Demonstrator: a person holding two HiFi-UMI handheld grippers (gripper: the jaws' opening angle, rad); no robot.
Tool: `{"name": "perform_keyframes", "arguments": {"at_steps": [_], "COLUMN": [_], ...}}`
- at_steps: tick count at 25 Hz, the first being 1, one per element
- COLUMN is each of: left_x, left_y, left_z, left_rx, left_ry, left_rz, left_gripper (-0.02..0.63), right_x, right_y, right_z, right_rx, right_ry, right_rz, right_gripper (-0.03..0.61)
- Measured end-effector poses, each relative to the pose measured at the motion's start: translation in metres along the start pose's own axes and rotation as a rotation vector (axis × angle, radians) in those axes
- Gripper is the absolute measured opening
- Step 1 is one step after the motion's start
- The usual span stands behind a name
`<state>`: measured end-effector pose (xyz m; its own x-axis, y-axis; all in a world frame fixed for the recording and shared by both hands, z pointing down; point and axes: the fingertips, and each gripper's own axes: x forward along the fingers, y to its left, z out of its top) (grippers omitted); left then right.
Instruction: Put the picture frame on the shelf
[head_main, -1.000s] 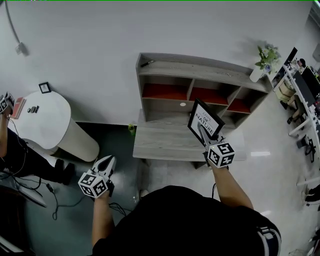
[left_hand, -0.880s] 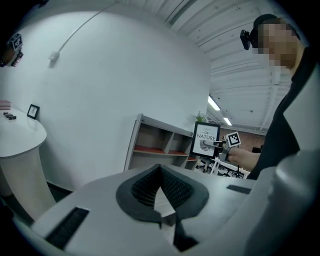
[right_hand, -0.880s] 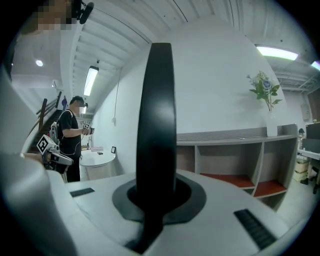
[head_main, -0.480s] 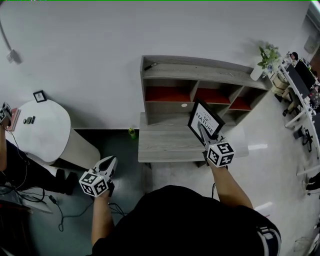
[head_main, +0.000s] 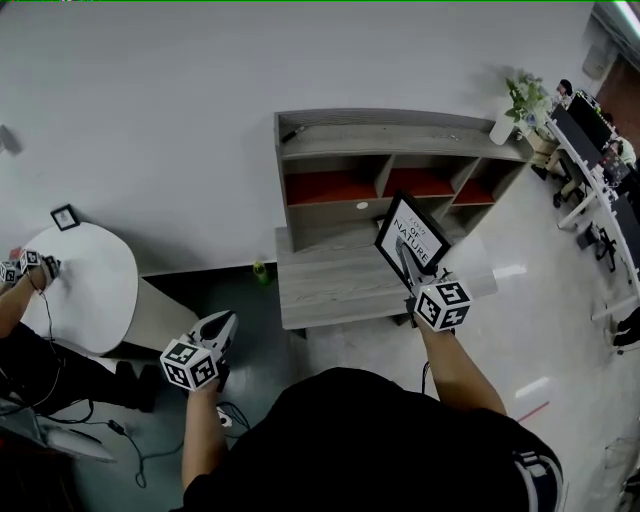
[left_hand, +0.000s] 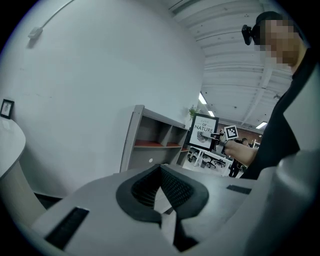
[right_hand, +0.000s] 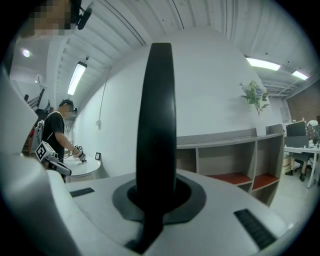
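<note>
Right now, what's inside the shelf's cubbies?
Only red floors show in the shelf cubbies; no objects. The picture frame, held in the right gripper, hides part of the space below them.

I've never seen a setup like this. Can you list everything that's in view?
picture frame: one, black with white print, held up before the shelf
shelf: one, grey wood with red compartment floors, against the white wall
low bench: one, grey wood, in front of the shelf
plant: one, green in a white vase, on the shelf's right end
round table: one, white, far left
small frame: one, black, on the round table
desks: several, white, far right
other person: one, dark clothes, at the round table
left gripper: one, white, shut, empty
right gripper: one, white, shut on the picture frame
</note>
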<state>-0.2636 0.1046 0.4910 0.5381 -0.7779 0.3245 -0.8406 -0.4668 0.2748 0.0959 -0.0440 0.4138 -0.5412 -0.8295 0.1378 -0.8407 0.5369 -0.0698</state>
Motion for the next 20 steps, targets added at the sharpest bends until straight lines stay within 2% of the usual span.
{"name": "perform_keyframes", "arguments": {"at_steps": [14, 20], "left_x": [0.005, 0.021], "left_y": [0.03, 0.02], "left_z": [-0.004, -0.004], "left_rx": [0.018, 0.02], "left_ry": [0.052, 0.058], "left_rz": [-0.09, -0.128], "left_gripper": [0.018, 0.018], "right_x": [0.003, 0.002], "right_y": [0.029, 0.016], "right_z": [-0.006, -0.013], "right_rx": [0.019, 0.045], "right_ry": [-0.003, -0.007], "right_rz": [-0.061, -0.101], "right_gripper": [0.023, 0.023]}}
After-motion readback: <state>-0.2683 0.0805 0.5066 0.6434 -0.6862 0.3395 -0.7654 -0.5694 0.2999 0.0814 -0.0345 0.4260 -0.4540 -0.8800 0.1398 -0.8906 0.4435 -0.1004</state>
